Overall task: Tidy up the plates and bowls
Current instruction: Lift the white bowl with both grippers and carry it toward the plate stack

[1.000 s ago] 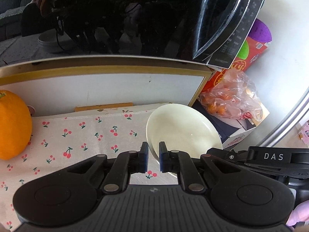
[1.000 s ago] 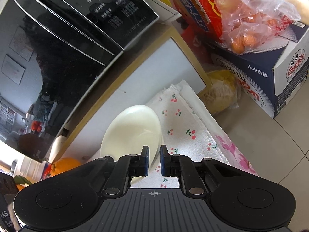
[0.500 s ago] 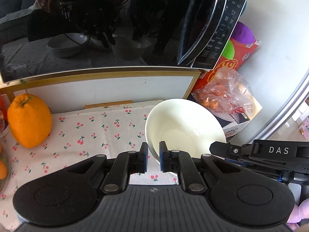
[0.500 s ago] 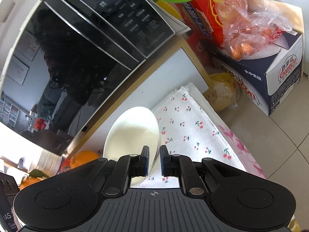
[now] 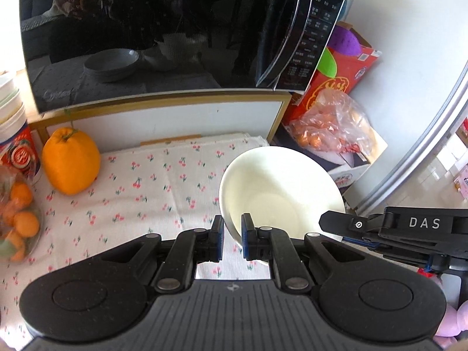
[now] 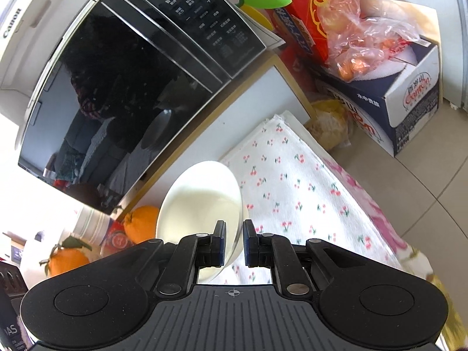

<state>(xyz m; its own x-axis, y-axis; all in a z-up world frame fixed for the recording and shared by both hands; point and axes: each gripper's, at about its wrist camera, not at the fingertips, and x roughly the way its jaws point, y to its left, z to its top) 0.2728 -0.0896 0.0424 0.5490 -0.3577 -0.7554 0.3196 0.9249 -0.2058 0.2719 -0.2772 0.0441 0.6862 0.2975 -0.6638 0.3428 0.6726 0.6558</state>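
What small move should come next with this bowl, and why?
Probably keep both grips shut and carry the cream bowl level, away from the microwave. The left hand-held gripper and the right hand-held gripper each pinch its rim on opposite sides, and it is tilted above the cherry-print cloth. Where it should be set down is not in view.

Bowl (image 5: 280, 193) near rim hidden behind jaws; contact perhaps, unclear.

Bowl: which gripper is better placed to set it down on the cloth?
Either: the left gripper and right gripper each pinch the bowl rim on opposite sides, above the cloth.
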